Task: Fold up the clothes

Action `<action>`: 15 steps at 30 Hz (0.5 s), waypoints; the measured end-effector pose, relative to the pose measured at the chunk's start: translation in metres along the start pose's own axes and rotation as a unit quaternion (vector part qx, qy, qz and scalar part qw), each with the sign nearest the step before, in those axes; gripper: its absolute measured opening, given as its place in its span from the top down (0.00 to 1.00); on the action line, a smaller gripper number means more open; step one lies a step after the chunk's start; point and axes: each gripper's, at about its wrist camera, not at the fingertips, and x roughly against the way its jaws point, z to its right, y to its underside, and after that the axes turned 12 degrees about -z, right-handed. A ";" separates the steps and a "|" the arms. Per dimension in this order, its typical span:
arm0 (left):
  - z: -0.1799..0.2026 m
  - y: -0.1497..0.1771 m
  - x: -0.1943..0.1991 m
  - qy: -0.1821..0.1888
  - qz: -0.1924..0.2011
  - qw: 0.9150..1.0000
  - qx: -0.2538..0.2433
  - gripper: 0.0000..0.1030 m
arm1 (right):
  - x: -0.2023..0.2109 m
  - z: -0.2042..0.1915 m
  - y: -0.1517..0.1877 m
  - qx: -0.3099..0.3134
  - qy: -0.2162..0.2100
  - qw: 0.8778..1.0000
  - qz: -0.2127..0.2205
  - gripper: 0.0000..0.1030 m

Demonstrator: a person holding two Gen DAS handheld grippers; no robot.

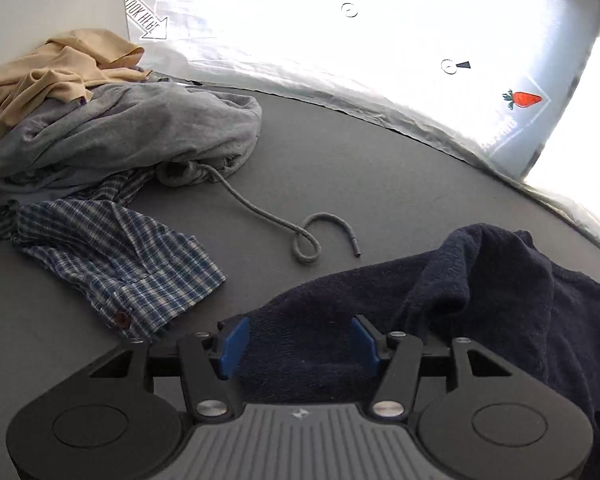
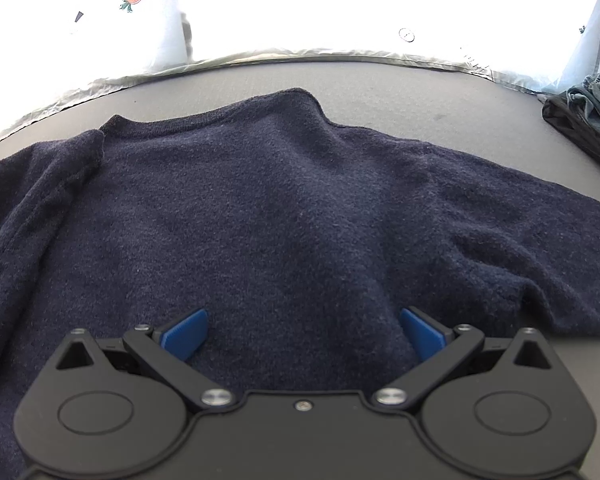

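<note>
Clothes crowd the left wrist view: a dark navy knitted sweater (image 1: 480,300) lies on the flat grey surface (image 1: 340,160) at lower right, one part of it bunched up into a ridge. The left gripper (image 1: 300,346) sits low over the sweater's near edge, its blue-padded jaws standing apart with navy knit showing between them; whether the pads touch the fabric I cannot tell. To the left lies a blue-and-white checked shirt (image 1: 116,256), a cuff with a brown button nearest the camera. Behind it is a heap: a crumpled light grey hooded sweatshirt (image 1: 140,128) with a tan garment (image 1: 52,68) piled on top. A grey drawstring cord (image 1: 268,220) trails from the sweatshirt across the bare surface and curls into a loop, apart from the sweater. Bright white sheeting (image 1: 340,40) walls the far edge of the surface, printed with an arrow label and a small orange carrot picture (image 1: 524,99).

From the right wrist view, the same navy sweater (image 2: 280,208) fills most of the frame, spread flat with its neckline at the far side and a sleeve running off to the right. The right gripper (image 2: 304,332) is low over the sweater's near part, jaws wide apart and clamped on nothing. At the far right edge sits a pile of dark and blue-grey denim-like clothing (image 2: 588,116), well apart from the sweater.
</note>
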 end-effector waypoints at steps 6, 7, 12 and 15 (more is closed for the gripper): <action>-0.018 0.006 -0.027 0.001 -0.037 0.999 0.031 0.44 | 0.000 0.000 0.004 0.000 0.000 1.000 0.012 0.00; -0.017 0.007 -0.030 0.004 -0.038 0.999 0.033 0.44 | 0.000 0.000 0.004 -0.001 0.001 1.000 0.014 0.00; -0.001 0.010 -0.035 -0.021 -0.021 1.000 -0.003 0.77 | 0.000 -0.002 0.005 -0.003 0.003 1.000 0.019 0.00; 0.004 0.004 -0.022 -0.028 0.002 0.999 -0.026 0.86 | 0.000 -0.003 0.006 -0.003 0.003 1.000 0.021 0.00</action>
